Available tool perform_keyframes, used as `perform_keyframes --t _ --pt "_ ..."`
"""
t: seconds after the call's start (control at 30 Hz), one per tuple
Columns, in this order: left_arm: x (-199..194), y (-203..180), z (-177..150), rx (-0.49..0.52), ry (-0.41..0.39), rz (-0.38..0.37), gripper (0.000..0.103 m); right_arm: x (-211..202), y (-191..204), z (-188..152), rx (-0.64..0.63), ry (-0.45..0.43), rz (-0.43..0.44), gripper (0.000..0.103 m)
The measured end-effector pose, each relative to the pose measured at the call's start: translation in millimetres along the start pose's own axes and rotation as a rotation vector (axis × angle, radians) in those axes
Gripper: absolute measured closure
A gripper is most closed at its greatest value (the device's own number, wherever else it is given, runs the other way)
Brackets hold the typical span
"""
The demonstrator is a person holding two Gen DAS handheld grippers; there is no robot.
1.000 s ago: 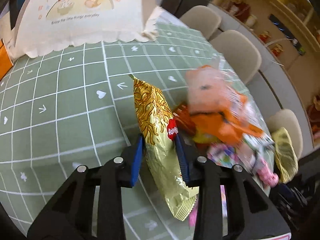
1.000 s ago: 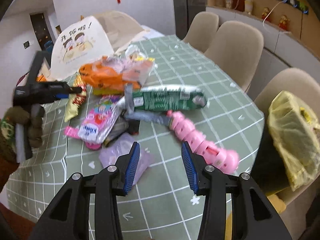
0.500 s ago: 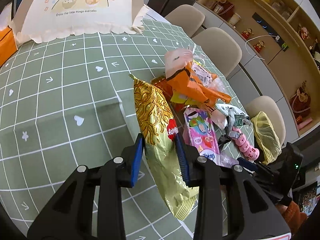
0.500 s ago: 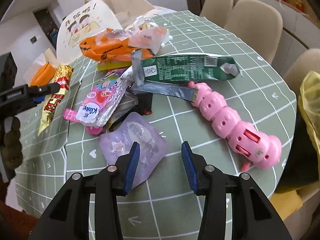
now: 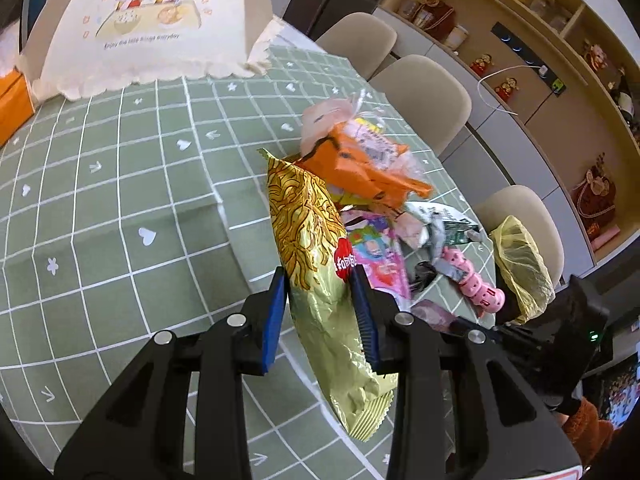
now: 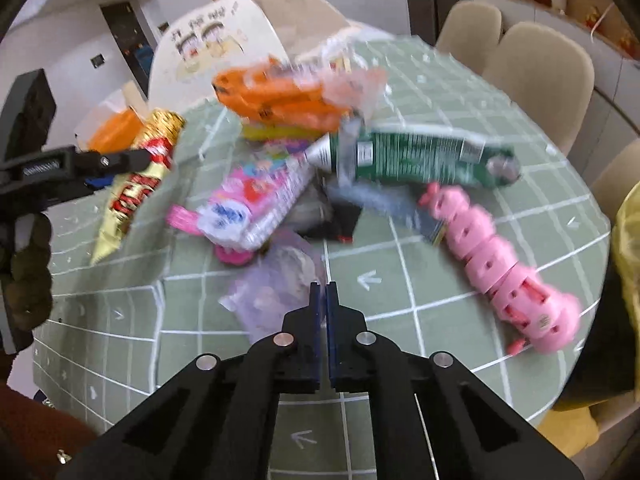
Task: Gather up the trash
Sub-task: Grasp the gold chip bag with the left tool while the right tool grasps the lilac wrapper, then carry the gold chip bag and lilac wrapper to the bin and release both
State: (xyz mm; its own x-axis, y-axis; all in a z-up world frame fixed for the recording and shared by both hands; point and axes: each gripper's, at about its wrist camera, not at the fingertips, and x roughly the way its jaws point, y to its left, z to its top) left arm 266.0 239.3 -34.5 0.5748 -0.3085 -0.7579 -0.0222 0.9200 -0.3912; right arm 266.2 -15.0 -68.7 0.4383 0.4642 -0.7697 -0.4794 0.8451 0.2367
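Note:
My left gripper (image 5: 320, 312) is shut on a gold snack bag (image 5: 316, 264) and holds it above the green checked tablecloth (image 5: 120, 208); the bag also shows at the left of the right wrist view (image 6: 136, 188). A pile of wrappers lies ahead: an orange bag (image 6: 280, 100), a green pouch (image 6: 416, 156), a pink packet (image 6: 256, 200). My right gripper (image 6: 324, 292) is shut at the edge of a pale purple pouch (image 6: 272, 288); whether it pinches the pouch I cannot tell.
A pink caterpillar toy (image 6: 504, 264) lies at the right of the pile. A yellow bag (image 5: 520, 268) hangs past the table's right edge. A white printed food cover (image 5: 148, 24) stands at the far end. Beige chairs (image 5: 424, 96) line the far side.
My right gripper has closed its jaws and moved down towards the purple pouch. My left gripper still holds the gold bag and has shifted slightly.

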Motion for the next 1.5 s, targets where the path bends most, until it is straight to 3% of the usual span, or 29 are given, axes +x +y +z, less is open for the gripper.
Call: perform_keyframes --t 0.27,0.67,0.87,1.13,1.3,1.5 --pt "-27 -63 22 0.112 -0.097 -0.04 0.072 -71 -27 28 0.049 -0.154 -0.042 0.099" --pt "-31 -222 62 0.378 -0.216 -0.122 0.072 -164 -101 35 0.117 -0.293 -0.206 0.099" --pt "-5 -291 65 0.475 -0.192 -0.201 0.072 -204 -153 28 0.179 -0.34 -0.32 0.099" --pt "43 -370 62 0.547 -0.126 -0.275 0.072 -238 -226 9 0.272 -0.36 -0.402 0.099" --pt "88 -412 60 0.522 -0.042 -0.33 0.072 -249 -271 -2 0.325 -0.364 -0.421 0.099" --pt "142 -436 55 0.477 0.061 -0.338 0.072 -251 -314 -15 0.354 -0.363 -0.419 0.099"
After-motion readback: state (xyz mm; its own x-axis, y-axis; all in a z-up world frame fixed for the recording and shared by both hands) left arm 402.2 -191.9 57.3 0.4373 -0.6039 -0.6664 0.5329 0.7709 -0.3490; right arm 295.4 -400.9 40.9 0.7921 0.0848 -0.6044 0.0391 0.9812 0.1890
